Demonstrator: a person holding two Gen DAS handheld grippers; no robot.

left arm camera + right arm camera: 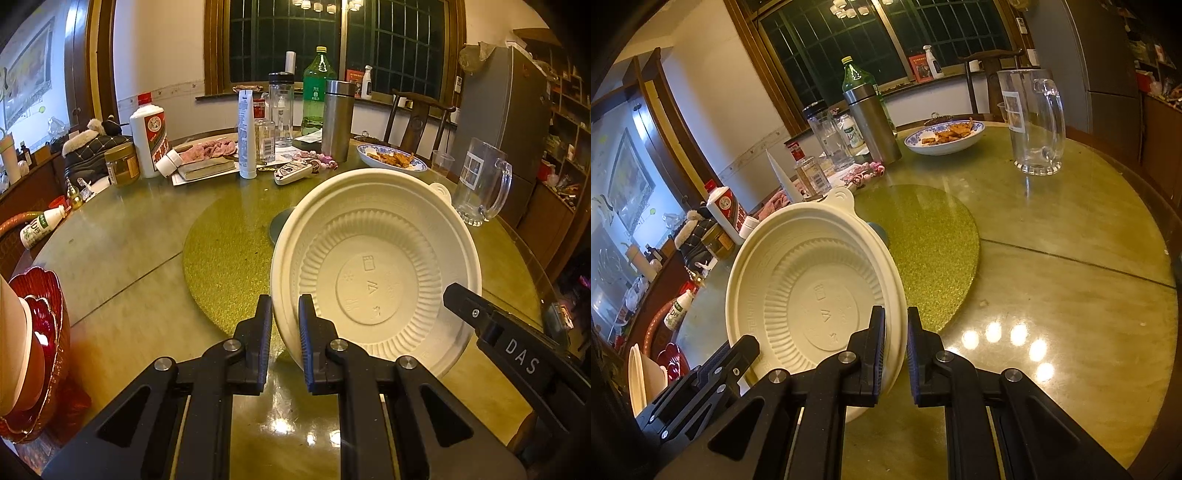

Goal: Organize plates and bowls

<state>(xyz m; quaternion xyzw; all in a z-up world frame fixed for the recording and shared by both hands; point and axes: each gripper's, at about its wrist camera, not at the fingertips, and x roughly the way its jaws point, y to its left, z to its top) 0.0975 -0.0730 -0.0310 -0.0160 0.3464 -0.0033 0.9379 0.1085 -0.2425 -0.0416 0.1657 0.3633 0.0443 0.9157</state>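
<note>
A white disposable bowl [376,266] [812,288] is held tilted above the table, its ribbed underside facing both cameras. My left gripper [285,306] is shut on the bowl's left rim. My right gripper [896,321] is shut on the opposite rim. The other gripper's black fingers [465,299] [738,354] show at the frame edge in each view. A stack of red scalloped bowls [44,325] [672,363] with cream bowls [14,350] [637,376] stands at the table's near left edge.
A round gold mat [229,258] [934,251] lies mid-table under the bowl. A glass mug [480,181] [1032,122] and a blue-patterned plate of food [391,158] [945,140] sit beyond. Bottles, a steel flask [338,118] and jars crowd the far side.
</note>
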